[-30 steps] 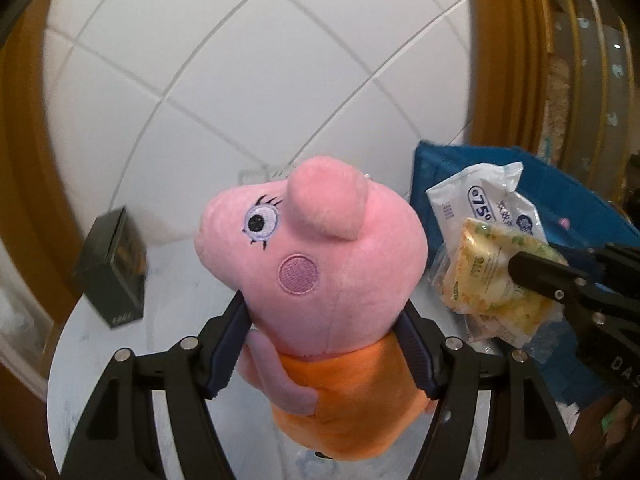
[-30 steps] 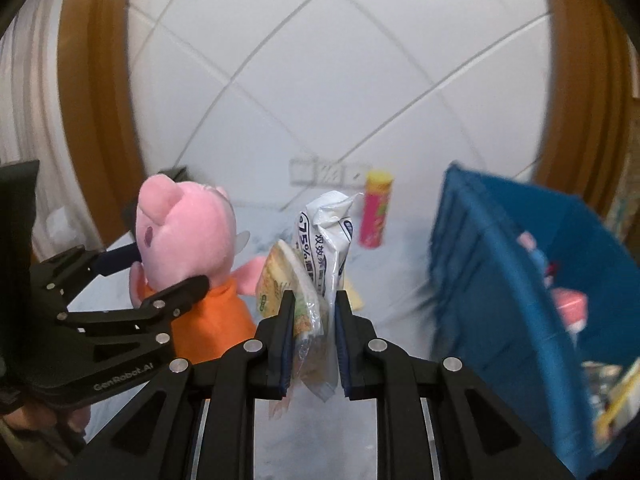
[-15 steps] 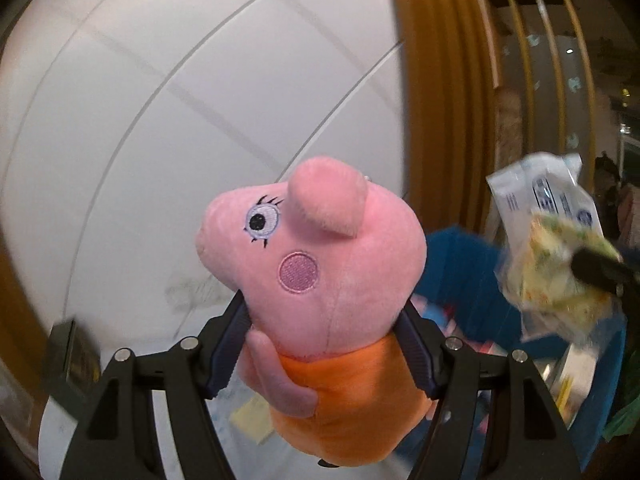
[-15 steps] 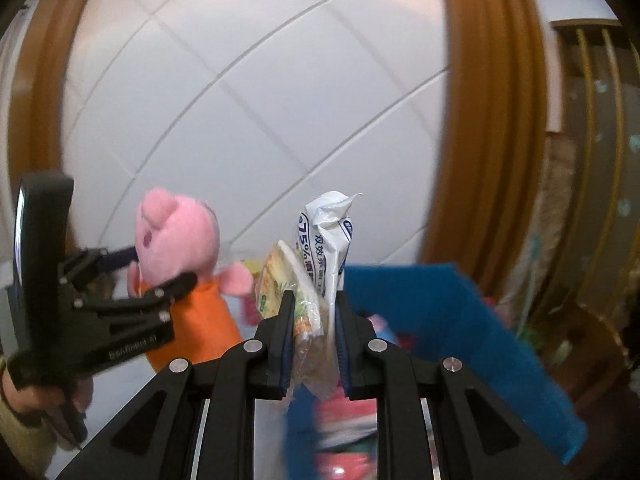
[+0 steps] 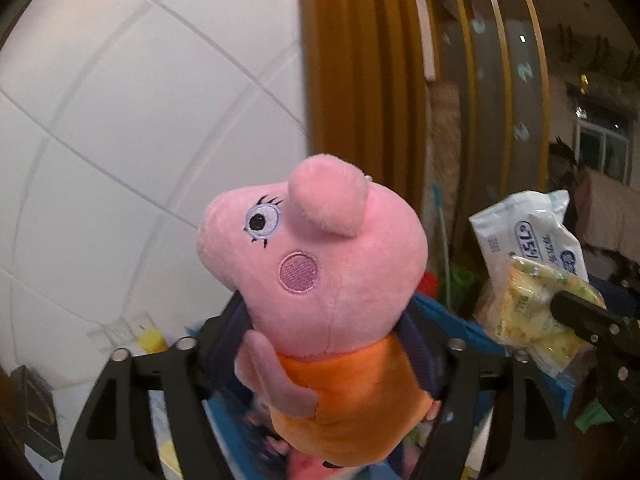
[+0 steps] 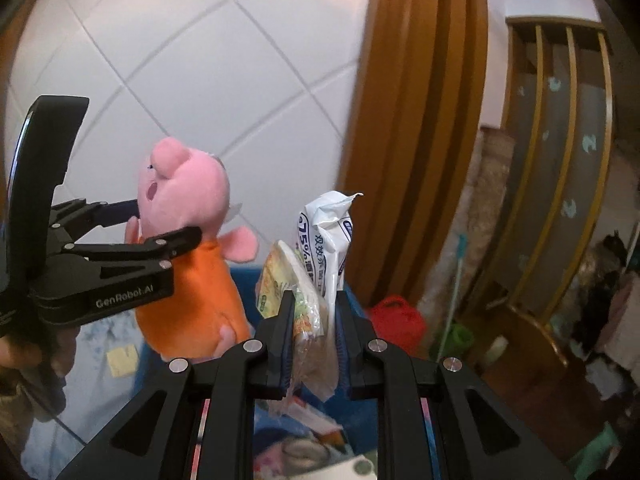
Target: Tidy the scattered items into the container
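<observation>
White tiled wall behind — left hand-held gripper (image 5: pixel 324 344) clamps 1 pig plush (image 5: pixel 320 280), right hand-held gripper (image 6: pixel 312 320) pinches 2 packets (image 6: pixel 316 264) w/ jaws nearly closed.

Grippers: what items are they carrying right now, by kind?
Plush pig toy: 1, in the left gripper.
White wipes pack: 1, in the right gripper.
Yellow snack packet: 1, same gripper.
Total: 3.

Blue container (image 6: pixel 362 404) now under the right gripper's (image 6: pixel 312 332) jaws instead of off to their right, table dropped behind, pig plush (image 5: pixel 328 292) carried above the container's near edge, between the left gripper's (image 5: pixel 324 344) jaws.
</observation>
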A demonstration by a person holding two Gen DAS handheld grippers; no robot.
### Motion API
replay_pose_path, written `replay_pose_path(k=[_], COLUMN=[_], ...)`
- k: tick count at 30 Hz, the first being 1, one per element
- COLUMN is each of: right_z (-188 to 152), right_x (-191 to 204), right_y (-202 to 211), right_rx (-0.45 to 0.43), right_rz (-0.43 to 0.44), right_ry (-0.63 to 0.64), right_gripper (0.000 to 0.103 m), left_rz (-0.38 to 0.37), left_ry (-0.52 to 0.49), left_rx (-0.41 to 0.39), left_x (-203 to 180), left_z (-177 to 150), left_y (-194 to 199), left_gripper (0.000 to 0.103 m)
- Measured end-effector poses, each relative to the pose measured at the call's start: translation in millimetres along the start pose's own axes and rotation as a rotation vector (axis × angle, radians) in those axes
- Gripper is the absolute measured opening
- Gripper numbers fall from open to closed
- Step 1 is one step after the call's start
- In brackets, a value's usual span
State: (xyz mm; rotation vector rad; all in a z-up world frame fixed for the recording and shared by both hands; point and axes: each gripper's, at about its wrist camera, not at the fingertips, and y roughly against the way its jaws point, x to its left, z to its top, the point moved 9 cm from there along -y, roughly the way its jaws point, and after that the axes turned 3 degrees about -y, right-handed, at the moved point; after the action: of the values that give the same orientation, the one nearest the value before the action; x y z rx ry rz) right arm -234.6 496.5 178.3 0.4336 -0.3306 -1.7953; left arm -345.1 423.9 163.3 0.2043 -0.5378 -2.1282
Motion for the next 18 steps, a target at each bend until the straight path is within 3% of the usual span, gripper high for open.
replay_pose_path(k=[1, 3, 5, 6, 7, 14, 18], right_z=[-7, -21, -36, -43, -50, -82, -99], right_x=[-5, -13, -16, -17, -18, -11, -6], right_y=[-5, -17, -25, -26, -28, -29, -29], right_rx=[0.021, 0.055, 0.077, 0.083, 0.089, 0.080, 0.069], right_rz=[0.000, 0.001, 0.003, 0.001, -0.002, 0.036, 0.063], right_ry=[-0.003, -0.014, -0.028, -0.031, -0.035, -0.048, -0.054], right_gripper=[0.021, 0.038, 0.090, 0.099, 0.101, 0.103, 0.103], left_rz=[-0.015, -0.022, -0.011, -0.004, 0.003, 0.064, 0.126], left_ry=[0.001, 0.006, 0.004, 0.006, 0.009, 0.035, 0.054], left_rx=[0.023, 0.047, 0.054, 0.059, 0.063, 0.042, 0.037], left_x=[-6, -16, -18, -17, -15, -4, 13], left_z=[-7, -21, -31, -37, -43, -72, -106], left_y=[-9, -16, -19, -18, -17, 5, 44], left_gripper=[0.081, 0.084, 0.089, 0.096, 0.103, 0.103, 0.103])
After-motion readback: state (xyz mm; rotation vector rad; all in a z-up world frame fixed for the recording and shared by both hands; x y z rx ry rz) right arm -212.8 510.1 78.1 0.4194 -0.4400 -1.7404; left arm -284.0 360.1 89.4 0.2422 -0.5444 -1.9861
